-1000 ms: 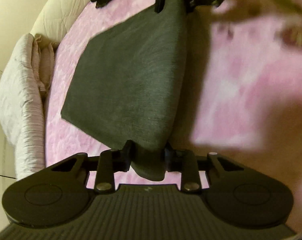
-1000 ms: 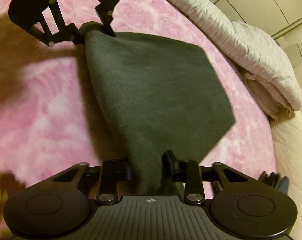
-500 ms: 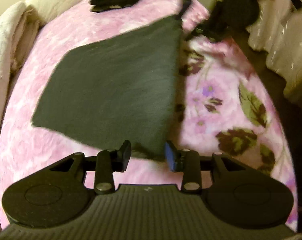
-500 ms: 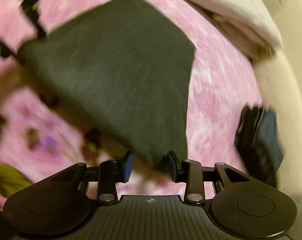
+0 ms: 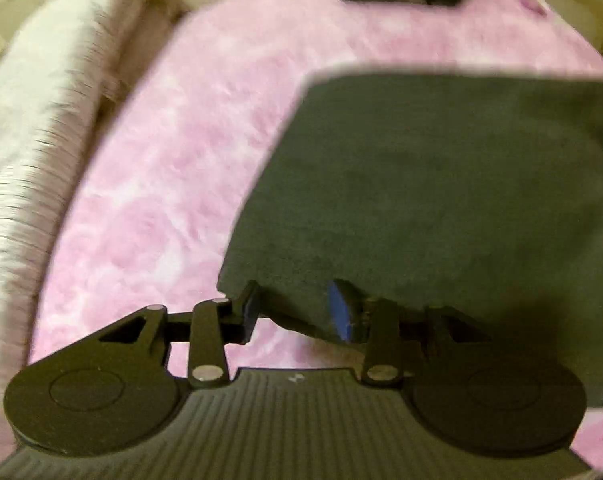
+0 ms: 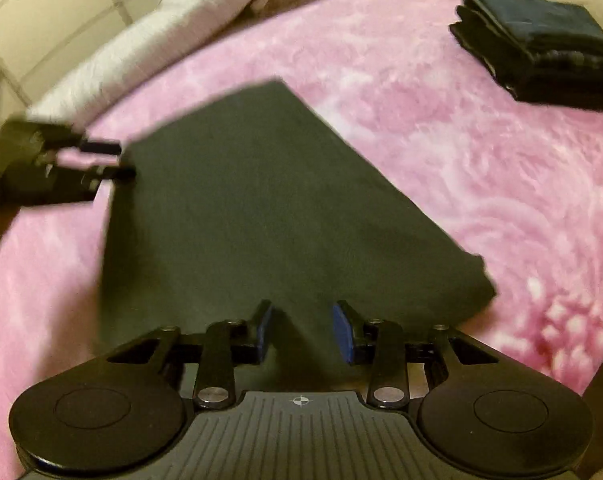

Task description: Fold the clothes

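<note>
Apparently unlabelled, the grey garment point(image 6: 261, 208) lies between both just-opened grippers point(image 5: 293, 312) point(image 6: 303, 330), jaws apart.

A home bedroom: a fuzzy pink blanket point(image 6: 441, 128) covers a bed, with white ribbed pillows point(image 6: 189, 12) at its far left edge.

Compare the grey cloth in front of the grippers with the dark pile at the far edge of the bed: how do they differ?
The grey cloth lies as one flat folded piece on the pink blanket; the dark pile is several folded items stacked thick. The cloth is grey and looks larger in view; the pile is near black with a bluish piece on top. The cloth lies right by both grippers; the pile is apart, untouched. Both rest on the blanket.
</note>
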Motion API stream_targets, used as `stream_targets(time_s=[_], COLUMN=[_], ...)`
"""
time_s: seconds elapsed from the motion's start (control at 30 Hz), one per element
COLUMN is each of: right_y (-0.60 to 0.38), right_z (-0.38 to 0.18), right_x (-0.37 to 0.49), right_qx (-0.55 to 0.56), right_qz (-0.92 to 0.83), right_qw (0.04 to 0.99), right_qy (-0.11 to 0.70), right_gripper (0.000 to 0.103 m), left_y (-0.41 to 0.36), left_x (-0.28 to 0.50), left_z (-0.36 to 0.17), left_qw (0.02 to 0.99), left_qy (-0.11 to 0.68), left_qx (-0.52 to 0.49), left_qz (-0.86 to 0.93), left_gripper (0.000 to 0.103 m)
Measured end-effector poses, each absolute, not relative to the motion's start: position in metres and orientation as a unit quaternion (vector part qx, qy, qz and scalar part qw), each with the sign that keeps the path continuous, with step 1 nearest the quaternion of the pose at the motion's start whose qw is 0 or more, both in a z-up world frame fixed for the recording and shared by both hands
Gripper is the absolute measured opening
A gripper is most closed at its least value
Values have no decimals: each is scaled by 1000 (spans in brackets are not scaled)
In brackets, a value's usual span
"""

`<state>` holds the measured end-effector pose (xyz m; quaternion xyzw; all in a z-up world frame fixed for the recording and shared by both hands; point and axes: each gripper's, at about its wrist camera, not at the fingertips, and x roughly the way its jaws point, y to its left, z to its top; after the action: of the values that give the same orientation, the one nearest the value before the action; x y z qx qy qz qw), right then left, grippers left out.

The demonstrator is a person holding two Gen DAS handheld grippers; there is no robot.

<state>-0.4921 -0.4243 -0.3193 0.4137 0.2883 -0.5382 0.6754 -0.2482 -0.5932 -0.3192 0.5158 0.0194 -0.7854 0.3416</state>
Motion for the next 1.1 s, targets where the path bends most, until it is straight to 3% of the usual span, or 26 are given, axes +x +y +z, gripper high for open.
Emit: stream_targets(time_s=[0.13, 0.27, 0.43, 0.47, 0.53, 0.57, 0.8, 0.93, 1.03, 1.1], right_y=[-425, -438, -471, -474, -473, -471, -449, -444, -429, -412], right_z=[-308, -289, -314, -321, -326, -325, -313, -306, -294, -300], right_x=[-505, -512, -526, -528, -529, -531, -542, -548, -556, -563], right_qx=[438, 422, 451, 454, 448, 449, 455, 462, 474, 512], right_qz=[-527, -551, -552, -547, -543, -543, -577, -586, -614, -622], right_qw=[666, 668, 657, 658, 666, 667, 637, 630, 605, 575], right_qy=[295, 266, 246, 247, 247, 244, 235, 214, 180, 143], right_gripper=[36, 36, 36, 36, 36, 36, 36, 36, 47, 66], left_y=[-599, -620, -666, -674, -679, -681, -685, -674, -655, -642], left_x=[-254, -281, -334, -339, -343, -341, -343, -331, -302, -280], left_z=[-298, -267, -298, -308, -318, -319, -320, -301, -285, -279], left_qw=[336, 309, 252, 246, 247, 247, 250, 255, 259, 260], left_qy=[18, 18, 31, 38, 30, 34, 30, 13, 4, -1], left_qx=[515, 472, 486, 495, 495, 494, 496, 491, 485, 487], left_qz=[-788, -825, -836, -833, -832, -833, -831, -833, -836, -834], left_gripper=[29, 29, 29, 32, 46, 46, 46, 39, 40, 43])
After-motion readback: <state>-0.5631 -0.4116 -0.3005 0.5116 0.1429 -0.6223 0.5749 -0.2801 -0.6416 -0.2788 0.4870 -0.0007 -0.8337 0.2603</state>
